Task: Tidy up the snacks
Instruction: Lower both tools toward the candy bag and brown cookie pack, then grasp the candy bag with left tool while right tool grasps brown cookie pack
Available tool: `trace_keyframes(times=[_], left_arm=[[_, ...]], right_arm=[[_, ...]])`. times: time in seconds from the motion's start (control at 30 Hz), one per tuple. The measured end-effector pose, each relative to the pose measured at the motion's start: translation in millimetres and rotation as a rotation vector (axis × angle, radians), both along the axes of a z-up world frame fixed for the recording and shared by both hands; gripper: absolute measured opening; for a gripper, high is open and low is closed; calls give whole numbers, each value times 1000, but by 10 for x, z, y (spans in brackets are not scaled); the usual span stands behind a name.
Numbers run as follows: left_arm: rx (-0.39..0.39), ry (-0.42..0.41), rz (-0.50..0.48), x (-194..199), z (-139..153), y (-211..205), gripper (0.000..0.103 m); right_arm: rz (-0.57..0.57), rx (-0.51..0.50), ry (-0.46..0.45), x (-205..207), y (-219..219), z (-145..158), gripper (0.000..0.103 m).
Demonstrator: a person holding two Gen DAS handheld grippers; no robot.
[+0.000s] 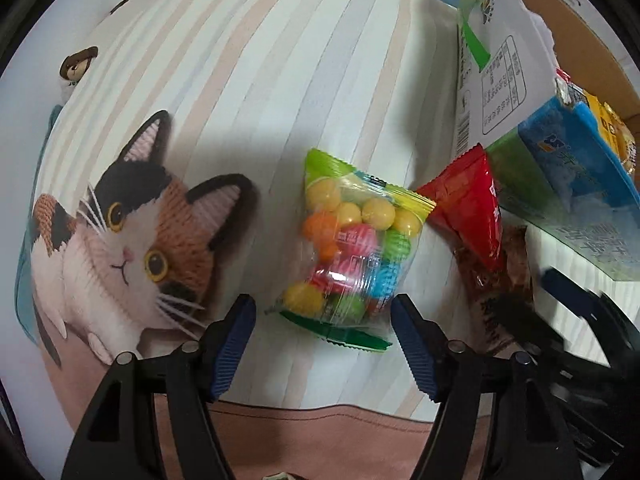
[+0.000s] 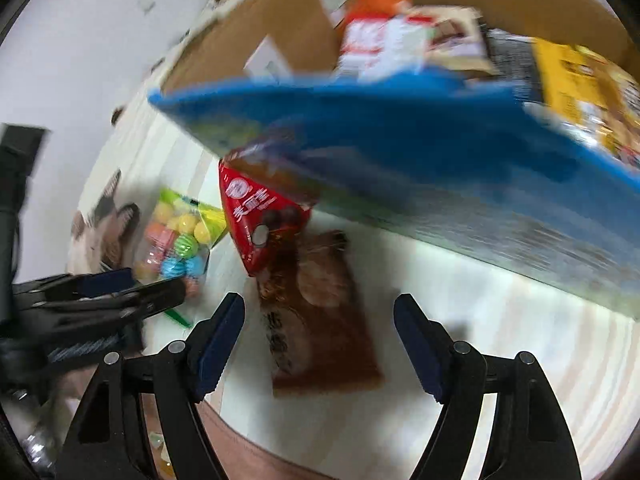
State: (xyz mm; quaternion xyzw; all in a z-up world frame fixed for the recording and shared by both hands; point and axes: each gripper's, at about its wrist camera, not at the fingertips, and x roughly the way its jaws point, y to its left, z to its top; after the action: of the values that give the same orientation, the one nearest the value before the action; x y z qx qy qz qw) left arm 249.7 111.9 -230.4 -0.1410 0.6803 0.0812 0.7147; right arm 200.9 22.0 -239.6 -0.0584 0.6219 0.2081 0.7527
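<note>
While the left claw [image 1: 323,322] hangs spread over the candy bag [image 1: 354,246], its blue pads flank the bag's lower end without pressing it, so you are at the approach step. The bag lies at frame centre on the striped cat-print cloth [image 1: 224,92]. The right claw [image 2: 319,322] is also spread, empty, above the brown packet [image 2: 320,312] at lower centre. Next, lower and close on the bag. Judge clearance carefully: the red packet [image 1: 470,212] touches the bag's right edge, and the blue box [image 1: 580,196] crowds the right of the frame. Open cloth lies to the left. The cardboard box [image 2: 304,24] sits at the top.
</note>
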Motion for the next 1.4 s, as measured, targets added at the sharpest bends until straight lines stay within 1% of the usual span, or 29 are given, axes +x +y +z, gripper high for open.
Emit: trace_keyframes(times=[0.03,0.1,0.17,0.23,0.27,0.33,0.4,0.47,0.53,0.57,0.6,0.63,0.67,0.7,0.73,0.77,0.8,0.83,0.87,0.9,0.93,0.97,1.03,1.07,1.1,1.2,1.3,1.4], left_arm=[[12,6,-2,-53,14,32,67],[43,6,-21,-33,29,122,68],[36,9,-42,-56,43,126,68],[56,2,-76,-64,116,91,68],[67,-2,-91,-33,177,204,68],[106,-23,-135,-100,307,166,68],[125,-36,-172,-136,411,132,68],[135,-42,-203,-104,481,66,68],[163,-41,-247,-30,508,-21,68],[173,-36,-271,68,518,-131,68],[180,-22,-294,122,486,-169,68],[187,-6,-312,316,371,-299,68],[190,14,-331,371,298,-345,69],[195,35,-340,379,196,-421,69],[200,58,-345,371,24,-449,69],[191,72,-350,399,-32,-453,68],[169,72,-346,417,-55,-444,68],[153,67,-331,424,-62,-425,68],[132,53,-297,416,-58,-382,67],[116,44,-270,392,-51,-348,62],[102,36,-249,362,-63,-265,60],[99,33,-230,305,-53,-244,60],[102,27,-203,156,-38,-238,59],[106,25,-193,55,-39,-238,59],[108,20,-177,-66,-32,-253,58],[94,27,-143,-374,-67,-319,57],[58,51,-125,-611,-145,-348,57],[61,51,-126,-742,-212,-398,57]], right_arm=[[10,-5,10,7,40,-53,79],[19,-39,13,43,135,-124,79],[33,-63,7,50,221,-162,78],[58,-101,-14,-3,265,-170,68],[75,-134,-27,-57,269,-169,61],[82,-155,-32,-155,199,-155,60],[61,-159,-19,-214,105,-158,60],[22,-159,-1,-262,-70,-136,60],[-13,-158,19,-322,-231,-124,60],[-36,-151,35,-351,-323,-119,60],[-53,-140,54,-374,-397,-120,60],[-72,-130,79,-387,-457,-128,60],[-85,-124,95,-387,-529,-127,61],[-102,-110,121,-372,-553,-137,65],[-115,-97,135,-344,-564,-142,70],[-127,-85,141,-314,-573,-128,79],[-131,-81,135,-289,-558,-124,83],[-130,-81,131,-269,-559,-128,83],[-129,-96,130,-195,-540,-114,83],[-126,-113,131,-159,-524,-133,83],[-121,-129,128,-134,-508,-148,83],[-122,-147,113,-87,-671,-156,82],[-126,-177,76,-123,-638,-177,74],[-119,-195,55,-210,-539,-218,66],[-118,-193,48,-249,-550,-210,61],[-119,-173,65,-432,-652,-187,59],[-121,-151,100,-664,-754,-190,59],[-129,-127,141,-844,-805,-206,59]])
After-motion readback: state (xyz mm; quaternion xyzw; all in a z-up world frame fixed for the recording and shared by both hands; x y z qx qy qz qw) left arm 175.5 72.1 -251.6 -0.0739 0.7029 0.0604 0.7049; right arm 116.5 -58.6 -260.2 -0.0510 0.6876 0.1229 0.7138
